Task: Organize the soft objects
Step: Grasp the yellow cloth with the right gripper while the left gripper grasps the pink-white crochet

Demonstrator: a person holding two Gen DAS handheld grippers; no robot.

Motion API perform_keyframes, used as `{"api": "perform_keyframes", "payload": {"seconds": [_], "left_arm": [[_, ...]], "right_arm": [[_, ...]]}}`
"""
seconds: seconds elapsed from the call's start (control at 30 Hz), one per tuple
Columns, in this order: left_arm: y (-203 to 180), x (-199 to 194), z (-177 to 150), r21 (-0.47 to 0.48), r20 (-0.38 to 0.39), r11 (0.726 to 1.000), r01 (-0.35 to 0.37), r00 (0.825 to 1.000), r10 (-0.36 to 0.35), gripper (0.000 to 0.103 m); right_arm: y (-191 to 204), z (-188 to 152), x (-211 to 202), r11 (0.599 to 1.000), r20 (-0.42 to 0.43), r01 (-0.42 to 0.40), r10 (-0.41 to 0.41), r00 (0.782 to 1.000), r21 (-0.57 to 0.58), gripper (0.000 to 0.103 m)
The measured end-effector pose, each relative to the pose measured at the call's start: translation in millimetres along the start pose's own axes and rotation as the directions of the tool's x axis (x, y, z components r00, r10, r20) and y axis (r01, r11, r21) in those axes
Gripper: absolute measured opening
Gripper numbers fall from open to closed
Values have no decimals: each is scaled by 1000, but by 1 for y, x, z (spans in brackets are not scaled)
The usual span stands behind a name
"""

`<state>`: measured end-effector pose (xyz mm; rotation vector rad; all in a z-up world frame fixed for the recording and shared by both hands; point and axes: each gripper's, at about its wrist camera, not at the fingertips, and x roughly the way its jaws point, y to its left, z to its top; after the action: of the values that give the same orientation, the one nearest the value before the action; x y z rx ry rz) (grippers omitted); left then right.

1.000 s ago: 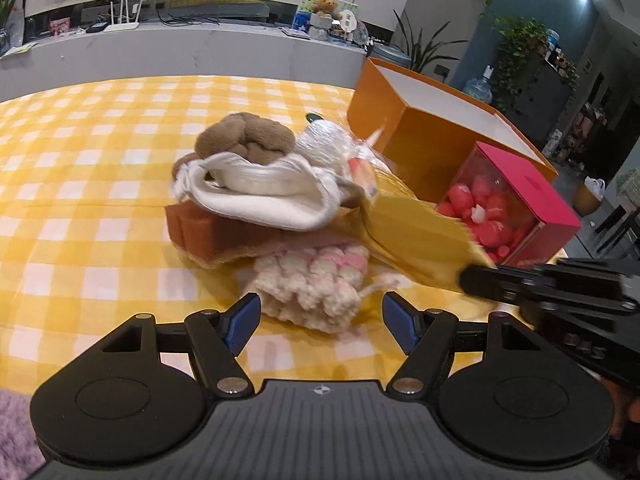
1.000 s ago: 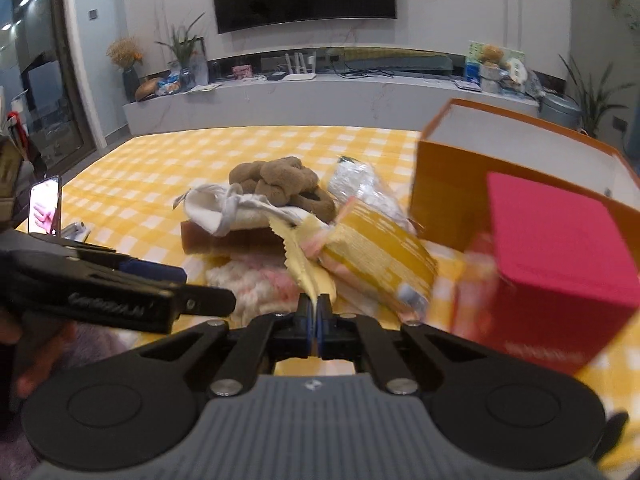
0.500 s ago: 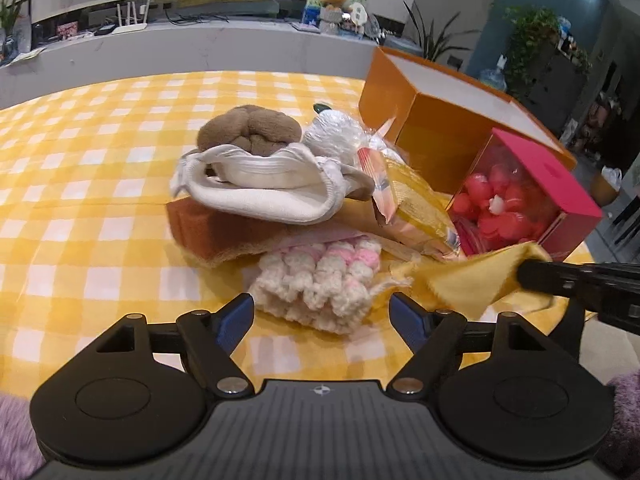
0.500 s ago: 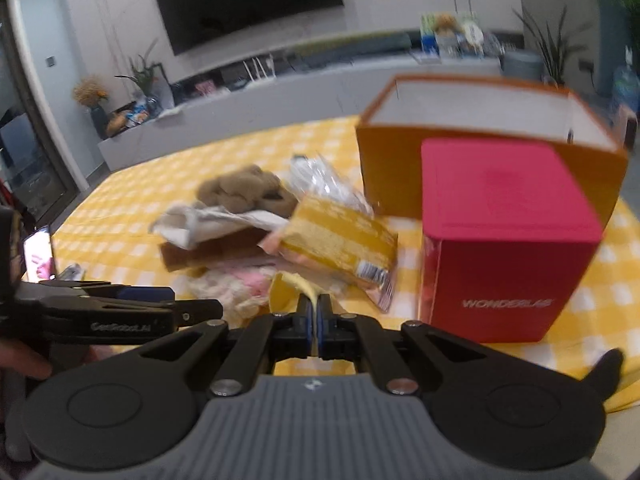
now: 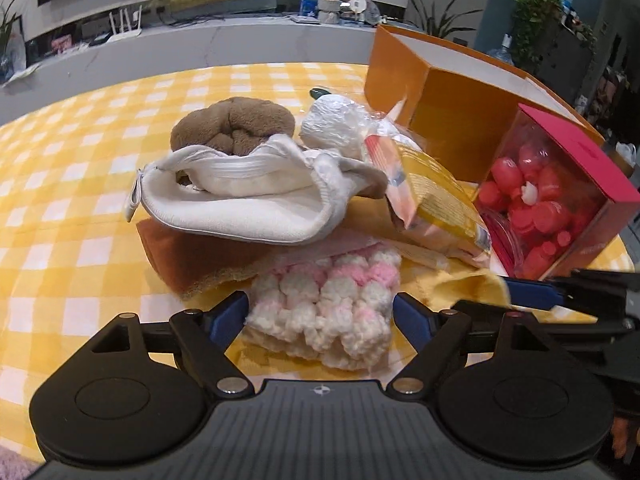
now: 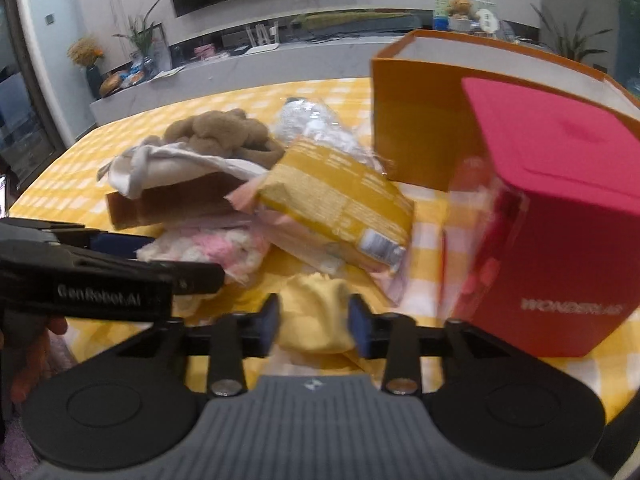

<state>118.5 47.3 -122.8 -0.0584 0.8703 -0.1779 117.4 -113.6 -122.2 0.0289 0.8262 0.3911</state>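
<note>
releasing the yellow cloth [image 6: 316, 316] is the change to note: the right gripper [image 6: 314, 322], which half a second ago was pinching that cloth with its fingers pressed together, is now showing its blue pads [image 6: 269, 322] spread apart, with the cloth lying crumpled between them on the checked tablecloth [image 5: 60, 208]. whether either pad is still brushing the fabric cannot be told. the cloth is sitting at the near table edge, just beside the red box [image 6: 560, 216] and in front of the yellow snack packet [image 6: 336, 196].

the left gripper [image 5: 320, 316] is advancing while staying spread wide; a second ago it was hanging back from the pile, and its fingers are now flanking the pink and white knitted piece [image 5: 328, 304] on both sides without closing on it. that piece is lying at the front of the pile, partly under the brown sponge [image 5: 200, 256], which is carrying the white cloth [image 5: 248, 200] and the brown plush [image 5: 232, 124].

judging from this, one soft item is being set apart from the pile and the knitted piece is being lined up as the next pick. the orange box [image 5: 440, 96] is standing open behind the pile, and no soft item can be seen inside it from here, so most of the sorting appears to be remaining.
</note>
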Motion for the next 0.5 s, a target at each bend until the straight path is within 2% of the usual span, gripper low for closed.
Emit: {"api": "perform_keyframes", "payload": {"seconds": [0.03, 0.07, 0.1, 0.2, 0.33, 0.37, 0.43, 0.5], "left_arm": [[1, 1, 0, -6, -4, 1000, 1, 1000, -1, 97], [1, 2, -1, -6, -10, 1000, -4, 1000, 4, 97], [0, 3, -1, -2, -15, 1000, -9, 1000, 9, 98], [-1, 9, -1, 7, -41, 1000, -30, 999, 30, 100], [-2, 11, -2, 12, -54, 999, -43, 998, 43, 100], [-2, 12, -3, 12, -56, 999, -44, 997, 44, 100], [-3, 12, -2, 9, -56, 999, -42, 998, 42, 100], [-2, 11, -2, 2, -54, 999, -33, 998, 33, 95]], "right_arm": [[-2, -1, 0, 1000, -1, 1, -1, 1000, 6, 55], [-3, -2, 1, 1000, -5, 3, -3, 1000, 11, 65], [-4, -4, 2, 1000, -6, 9, -9, 1000, 18, 70], [-4, -9, 6, 1000, -14, 14, -14, 1000, 6, 70], [3, -16, 9, 997, 18, 52, -51, 999, -58, 70], [3, -16, 9, 996, 21, 61, -60, 998, -58, 65], [5, -16, 11, 991, 32, 104, -102, 994, -81, 49], [3, -15, 10, 988, 39, 124, -121, 992, -95, 35]]}}
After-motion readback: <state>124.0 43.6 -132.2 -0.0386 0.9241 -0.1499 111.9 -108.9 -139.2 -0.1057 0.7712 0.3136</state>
